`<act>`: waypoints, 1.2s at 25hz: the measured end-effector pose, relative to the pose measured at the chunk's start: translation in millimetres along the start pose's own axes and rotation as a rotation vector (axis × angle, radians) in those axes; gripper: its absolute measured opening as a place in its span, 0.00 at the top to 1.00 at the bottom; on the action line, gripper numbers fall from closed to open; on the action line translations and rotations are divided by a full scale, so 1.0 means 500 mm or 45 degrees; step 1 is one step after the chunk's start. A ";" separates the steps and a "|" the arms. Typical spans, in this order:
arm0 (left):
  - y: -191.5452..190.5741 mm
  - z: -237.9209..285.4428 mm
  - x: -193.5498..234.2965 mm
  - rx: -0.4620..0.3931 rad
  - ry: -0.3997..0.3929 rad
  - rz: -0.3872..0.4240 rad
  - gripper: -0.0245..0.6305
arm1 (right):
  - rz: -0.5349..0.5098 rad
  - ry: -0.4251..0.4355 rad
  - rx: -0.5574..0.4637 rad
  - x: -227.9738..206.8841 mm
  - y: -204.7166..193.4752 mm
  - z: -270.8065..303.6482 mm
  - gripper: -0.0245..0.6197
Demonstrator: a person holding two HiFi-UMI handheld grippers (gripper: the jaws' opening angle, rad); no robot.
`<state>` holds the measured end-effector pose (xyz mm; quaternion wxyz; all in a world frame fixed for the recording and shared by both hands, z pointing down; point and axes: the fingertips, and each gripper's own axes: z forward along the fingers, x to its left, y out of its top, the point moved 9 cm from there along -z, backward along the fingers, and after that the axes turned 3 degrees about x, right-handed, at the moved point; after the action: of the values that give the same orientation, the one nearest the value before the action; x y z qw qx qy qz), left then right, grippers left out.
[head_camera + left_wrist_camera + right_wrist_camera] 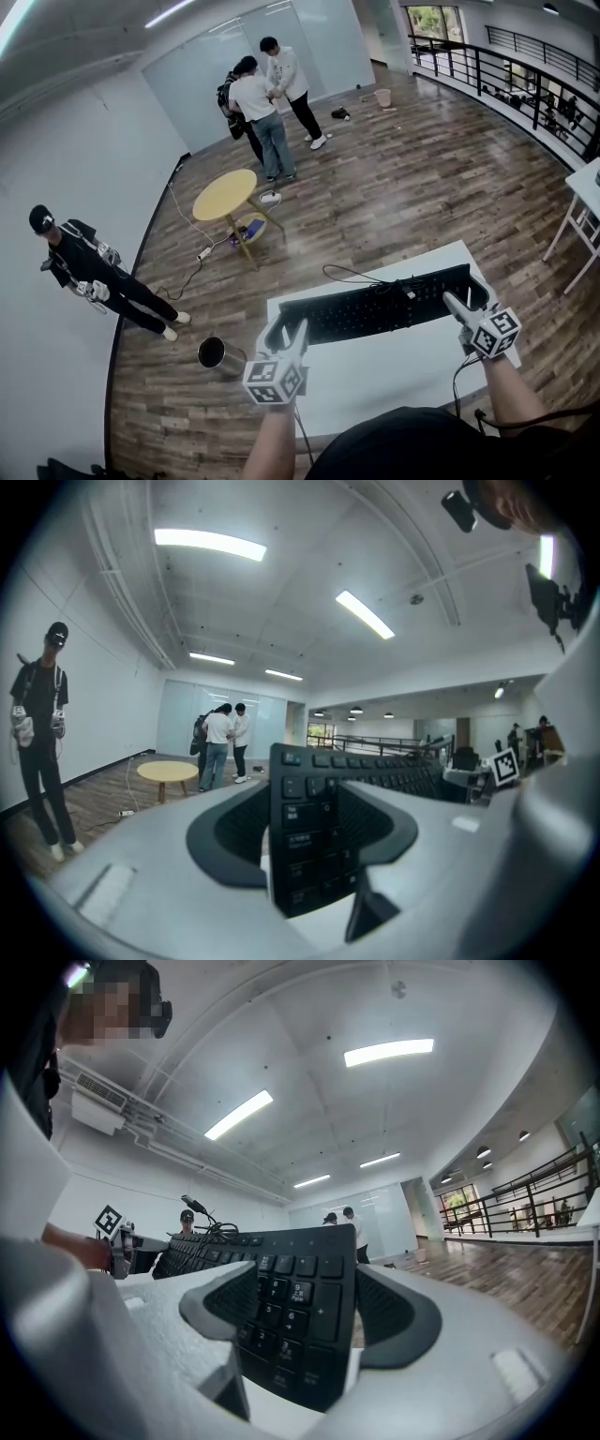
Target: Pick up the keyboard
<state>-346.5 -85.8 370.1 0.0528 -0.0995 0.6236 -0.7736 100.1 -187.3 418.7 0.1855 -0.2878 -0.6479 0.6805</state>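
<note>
Black keyboard (375, 305) lies lengthways along the far side of the white bench (375, 380) in the head view. The left tongs (286, 330) are at its left end and the right tongs (472, 300) at its right end, though I can't tell from up there whether it has left the bench top. Looking along the left tongs, the keyboard's short end sits between jaws set wide, a dark pad against each long edge, so they hold it. The right gripper view shows the same at the number-pad end, with wide jaws closed on the keyboard.
</note>
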 end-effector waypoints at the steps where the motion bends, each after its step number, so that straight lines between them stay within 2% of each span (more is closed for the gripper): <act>1: 0.002 0.000 -0.001 0.002 -0.001 0.001 0.62 | 0.002 -0.001 -0.001 0.000 0.002 0.000 0.46; 30: -0.008 -0.011 0.002 0.023 0.001 -0.006 0.62 | 0.006 -0.002 0.002 0.004 -0.003 0.001 0.46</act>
<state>-348.3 -80.0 372.8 0.0517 -0.1002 0.6163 -0.7794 98.3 -186.2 419.8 0.1836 -0.2888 -0.6466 0.6817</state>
